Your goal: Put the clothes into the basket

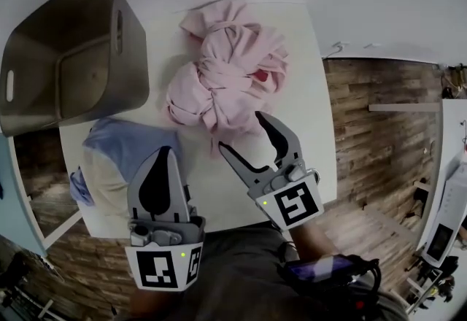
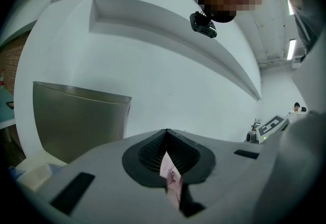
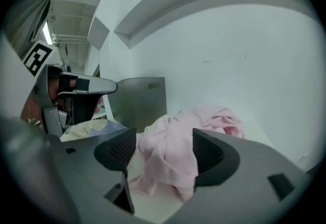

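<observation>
Desk: a white desk (image 1: 306, 115) fills the middle of the head view, with brown wooden plank floor (image 1: 372, 137) to its right.
Basket: a grey plastic basket with slot handles (image 1: 130, 64) stands at the upper left of the frame, at the desk's far left corner, with nothing visible in it.
In the way: a blue and cream garment (image 1: 117, 148) lies at the lower left, just below the basket and partly under the left hand-held gripper (image 1: 166, 153).
Left hand-held gripper: its jaws are closed together (image 2: 166, 131). A sliver of pink shows in the slit below the tips; whether it is pinched cannot be told.
Pink garment: a crumpled pale pink cloth garment (image 1: 226, 71) lies on the desk at upper centre, just right of the basket.
Right hand-held gripper: its jaws stand wide (image 1: 241, 131) at the garment's lower edge, pointing up the frame into it.
Between the jaws: in the right gripper view a fold of the pink garment (image 3: 173, 151) lies between the spread pads (image 3: 164, 139), not squeezed.
</observation>
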Action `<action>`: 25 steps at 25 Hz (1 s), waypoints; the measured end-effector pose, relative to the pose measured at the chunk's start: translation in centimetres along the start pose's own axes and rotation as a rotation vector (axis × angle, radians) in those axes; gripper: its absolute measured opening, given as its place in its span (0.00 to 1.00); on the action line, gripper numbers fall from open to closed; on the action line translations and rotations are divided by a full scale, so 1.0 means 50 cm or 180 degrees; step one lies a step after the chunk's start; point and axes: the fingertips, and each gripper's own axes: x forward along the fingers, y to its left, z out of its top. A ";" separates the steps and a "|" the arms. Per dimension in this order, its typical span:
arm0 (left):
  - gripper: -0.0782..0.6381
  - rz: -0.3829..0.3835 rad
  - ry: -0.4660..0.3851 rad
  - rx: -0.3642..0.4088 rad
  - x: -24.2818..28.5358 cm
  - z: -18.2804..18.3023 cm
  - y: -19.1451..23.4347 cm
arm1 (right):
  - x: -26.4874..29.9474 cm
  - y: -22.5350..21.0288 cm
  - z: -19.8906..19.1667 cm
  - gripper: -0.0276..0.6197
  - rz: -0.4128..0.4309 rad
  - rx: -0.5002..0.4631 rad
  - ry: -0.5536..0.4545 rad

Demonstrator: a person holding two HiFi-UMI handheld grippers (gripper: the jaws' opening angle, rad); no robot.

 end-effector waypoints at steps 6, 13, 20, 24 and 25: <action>0.12 -0.0058 0.0123 -0.0098 0.026 -0.034 0.019 | 0.055 -0.012 -0.057 0.77 -0.0011 -0.0274 0.0331; 0.12 -0.0056 0.0276 -0.0248 0.067 -0.081 0.045 | 0.106 -0.044 -0.134 0.81 0.0005 -0.0231 0.0715; 0.12 -0.0010 0.0329 -0.0317 0.071 -0.098 0.062 | 0.125 -0.042 -0.180 0.80 0.0041 -0.0125 0.1016; 0.12 0.0032 0.0309 -0.0320 0.061 -0.093 0.067 | 0.123 -0.024 -0.180 0.54 0.0148 -0.0169 0.1099; 0.12 0.0045 0.0297 -0.0319 0.060 -0.091 0.067 | 0.122 -0.020 -0.180 0.49 0.0158 -0.0169 0.1095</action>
